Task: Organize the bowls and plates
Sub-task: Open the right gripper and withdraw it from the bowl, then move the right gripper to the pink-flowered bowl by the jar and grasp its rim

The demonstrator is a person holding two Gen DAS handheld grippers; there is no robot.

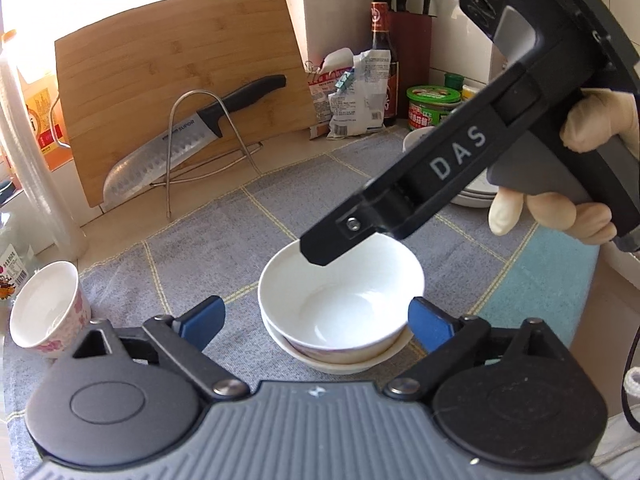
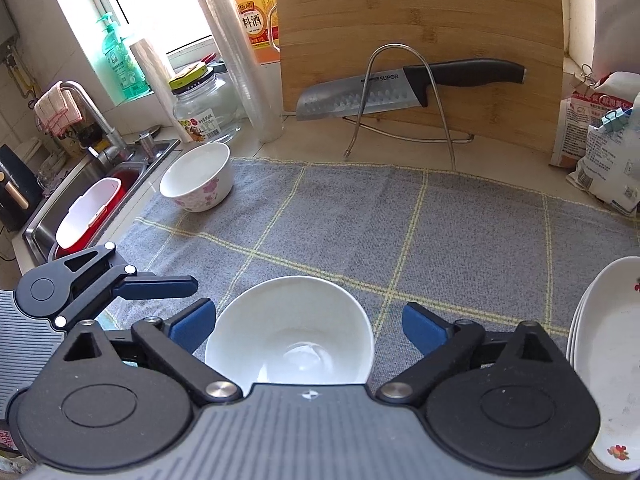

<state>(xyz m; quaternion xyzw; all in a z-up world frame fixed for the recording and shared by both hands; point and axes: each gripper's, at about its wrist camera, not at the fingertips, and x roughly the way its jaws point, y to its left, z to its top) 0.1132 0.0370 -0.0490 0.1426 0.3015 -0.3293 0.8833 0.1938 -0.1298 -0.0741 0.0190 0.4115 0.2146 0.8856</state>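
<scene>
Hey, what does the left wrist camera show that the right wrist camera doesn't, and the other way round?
Only the left wrist view shows the gloved hand holding the right gripper, the knife block and the green-lidded jar. Only the right wrist view shows the sink, the faucet and the green soap bottle. Both show the white bowl, the floral bowl, the knife, the cutting board, the grey checked cloth and the stacked plates.

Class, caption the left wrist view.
Open left gripper before nested white bowls; right gripper above.
</scene>
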